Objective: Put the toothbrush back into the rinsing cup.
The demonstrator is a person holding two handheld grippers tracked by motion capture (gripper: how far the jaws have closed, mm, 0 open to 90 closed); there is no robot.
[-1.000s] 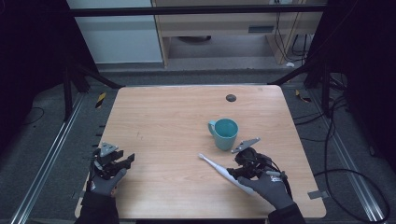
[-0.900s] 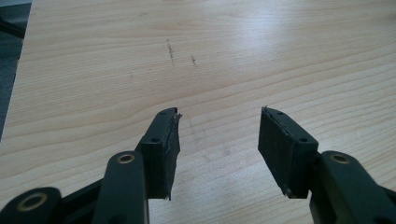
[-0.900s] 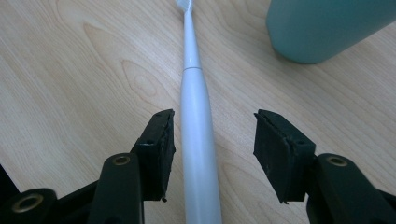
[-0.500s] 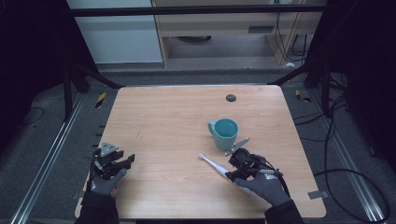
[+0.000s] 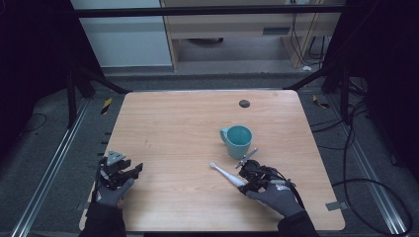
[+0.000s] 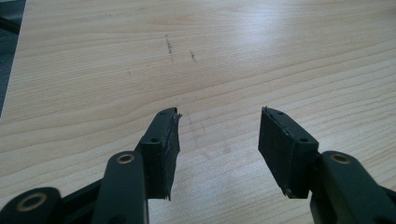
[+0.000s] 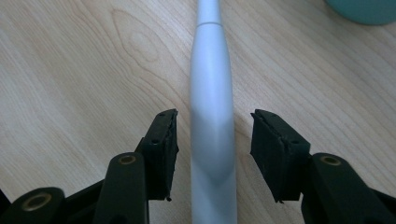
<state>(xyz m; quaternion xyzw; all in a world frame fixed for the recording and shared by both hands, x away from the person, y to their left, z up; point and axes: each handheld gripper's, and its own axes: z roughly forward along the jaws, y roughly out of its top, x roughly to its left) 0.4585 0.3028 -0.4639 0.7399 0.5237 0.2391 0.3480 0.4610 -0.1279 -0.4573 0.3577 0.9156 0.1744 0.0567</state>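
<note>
A white electric toothbrush [image 5: 226,174] lies flat on the wooden table [image 5: 178,128], just in front of a teal mug [image 5: 237,140]. My right gripper [image 5: 245,185] stands open astride the handle end of the toothbrush [image 7: 211,121], one jaw on each side with a small gap to the handle. The mug's edge [image 7: 364,9] shows at the top right of the right gripper view. My left gripper [image 5: 131,170] rests open near the table's front left edge, with bare wood between its jaws in the left gripper view [image 6: 219,133].
A small dark round mark [image 5: 243,103] sits at the back of the table. Metal rails and cables run along the floor on both sides. A pale cabinet stands beyond the table's far edge.
My right gripper has slid forward and left along the table until its open jaws straddle the toothbrush handle. The left gripper has stayed still.
</note>
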